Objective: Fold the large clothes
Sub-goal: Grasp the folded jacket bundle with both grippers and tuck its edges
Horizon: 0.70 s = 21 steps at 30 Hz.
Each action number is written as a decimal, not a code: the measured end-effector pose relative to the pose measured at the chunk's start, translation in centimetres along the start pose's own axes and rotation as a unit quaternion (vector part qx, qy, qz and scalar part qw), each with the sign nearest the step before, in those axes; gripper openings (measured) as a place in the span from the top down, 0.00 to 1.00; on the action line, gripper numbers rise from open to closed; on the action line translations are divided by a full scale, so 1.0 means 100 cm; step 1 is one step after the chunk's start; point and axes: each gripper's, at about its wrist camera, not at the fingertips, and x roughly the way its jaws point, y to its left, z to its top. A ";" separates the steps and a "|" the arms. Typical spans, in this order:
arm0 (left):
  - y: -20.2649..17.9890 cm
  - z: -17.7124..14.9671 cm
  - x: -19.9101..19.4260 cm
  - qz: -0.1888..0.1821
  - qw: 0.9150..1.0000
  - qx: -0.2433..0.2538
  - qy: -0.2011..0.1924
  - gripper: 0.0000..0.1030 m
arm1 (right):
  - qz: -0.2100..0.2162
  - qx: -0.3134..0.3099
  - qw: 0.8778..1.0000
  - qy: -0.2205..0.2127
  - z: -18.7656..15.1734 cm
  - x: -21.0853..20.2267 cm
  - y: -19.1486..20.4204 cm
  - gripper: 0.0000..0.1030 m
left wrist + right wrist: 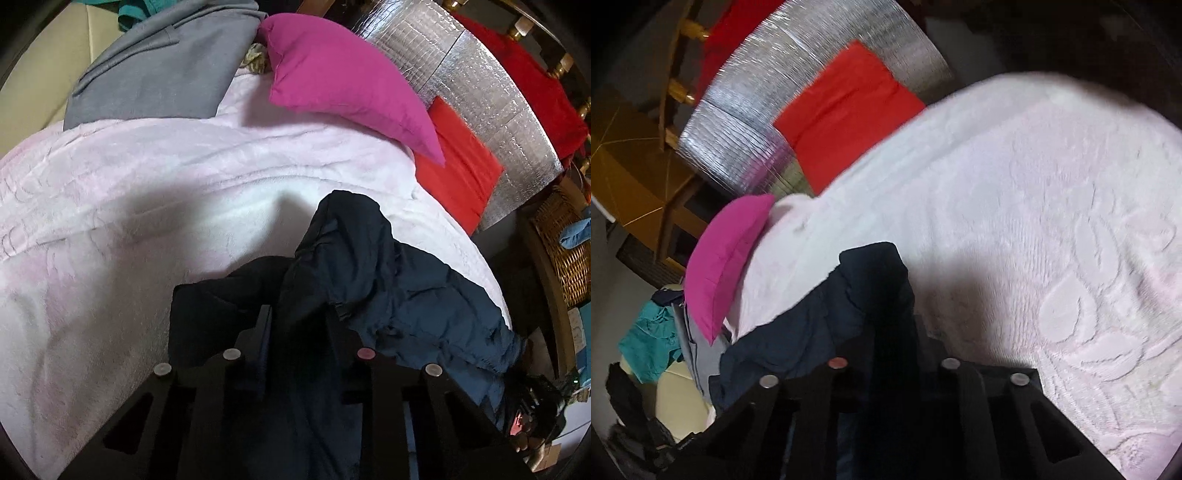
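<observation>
A dark navy padded garment (388, 280) lies bunched on the pale pink blanket (147, 184), trailing off toward the bed's right edge. My left gripper (301, 321) is shut on a fold of it, and the cloth fills the gap between the black fingers. In the right wrist view the same navy garment (820, 314) rises in a peak and hangs to the left over the blanket (1034, 221). My right gripper (895, 332) is shut on another part of the dark cloth, with its fingertips buried in the fabric.
A magenta pillow (343, 81) and a red cushion (458, 173) lie near a silver foil mat (480, 85). A grey garment (166, 66) sits at the blanket's far left. A wicker basket (565, 240) stands beside the bed. Teal cloth (650, 343) lies beyond the bed's edge.
</observation>
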 end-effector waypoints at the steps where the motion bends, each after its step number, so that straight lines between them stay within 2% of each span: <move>1: 0.001 0.000 0.000 0.001 1.000 -0.001 0.000 0.74 | -0.003 -0.006 1.000 -0.010 0.000 -0.005 0.005 0.87; 3: 0.003 -0.001 0.000 -0.001 1.000 -0.008 0.003 0.74 | -0.016 -0.018 0.999 -0.024 -0.005 -0.013 0.011 0.87; 5: 0.005 -0.001 0.002 -0.002 1.000 -0.013 0.006 0.74 | -0.033 -0.022 0.999 -0.021 -0.007 -0.011 0.011 0.87; 8: 0.003 -0.002 0.004 0.002 1.000 -0.008 0.010 0.69 | -0.068 -0.014 0.997 0.026 -0.011 0.010 -0.002 0.87; 9: 0.002 -0.002 0.004 0.003 1.000 -0.006 0.011 0.65 | -0.068 -0.006 0.997 0.039 -0.012 0.013 -0.006 0.87; 11: 0.001 -0.002 0.002 0.000 1.000 -0.004 0.012 0.51 | -0.062 0.006 0.997 0.040 -0.010 0.010 -0.011 0.86; 17: 0.001 -0.005 -0.006 -0.006 1.000 -0.008 0.012 0.44 | -0.068 -0.002 0.996 0.049 -0.015 -0.006 -0.019 0.84; 21: 0.005 -0.008 -0.018 -0.005 1.000 -0.008 0.007 0.40 | -0.035 0.024 0.998 0.050 -0.015 -0.034 -0.029 0.83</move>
